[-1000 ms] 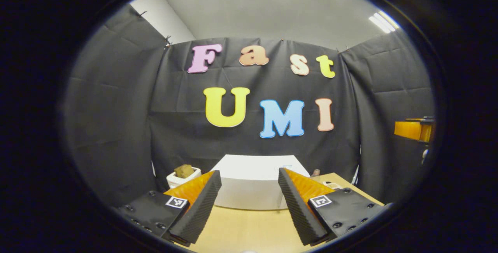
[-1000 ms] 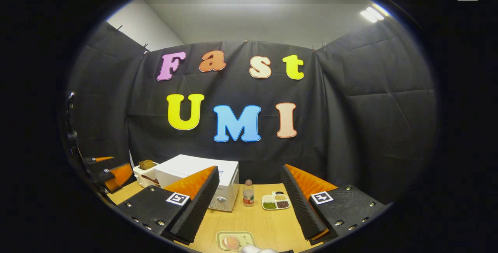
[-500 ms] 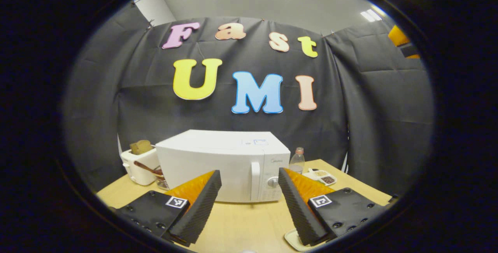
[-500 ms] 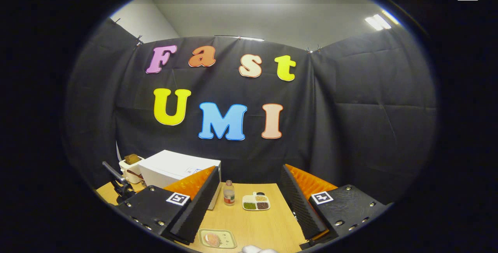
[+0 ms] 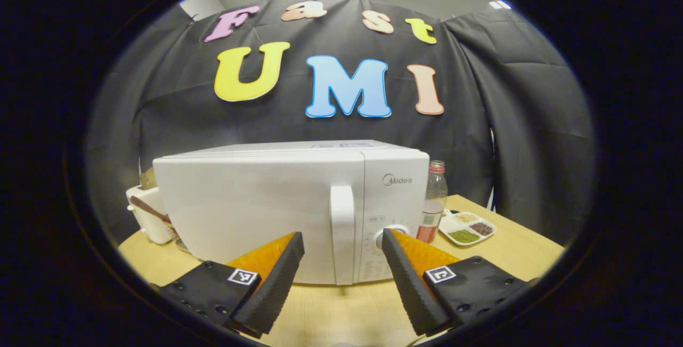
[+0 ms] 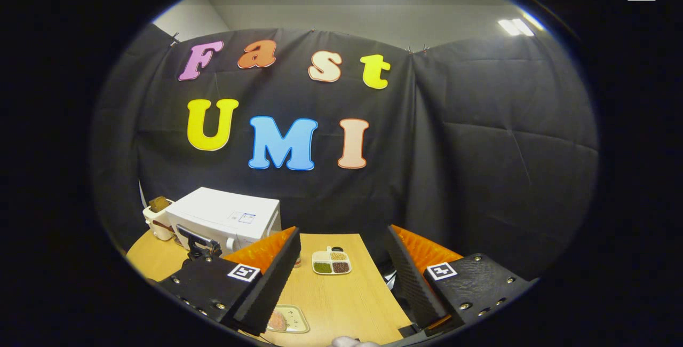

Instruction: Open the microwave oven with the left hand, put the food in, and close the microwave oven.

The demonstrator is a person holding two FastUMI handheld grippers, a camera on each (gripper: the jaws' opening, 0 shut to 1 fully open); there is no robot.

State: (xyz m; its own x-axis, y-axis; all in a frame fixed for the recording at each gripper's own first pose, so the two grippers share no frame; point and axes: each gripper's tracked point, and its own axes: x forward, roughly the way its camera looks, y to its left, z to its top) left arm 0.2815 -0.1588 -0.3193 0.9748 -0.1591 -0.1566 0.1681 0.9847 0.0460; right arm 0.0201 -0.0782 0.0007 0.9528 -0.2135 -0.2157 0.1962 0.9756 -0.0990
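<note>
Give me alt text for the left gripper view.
A closed white microwave stands on a wooden table, its door handle just ahead of the open left gripper. A bottle and a divided dish sit to its right.

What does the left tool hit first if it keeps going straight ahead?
Most likely the microwave door handle: it stands centred between the open left tool fingers, on the shut microwave. Depth is unclear.
</note>
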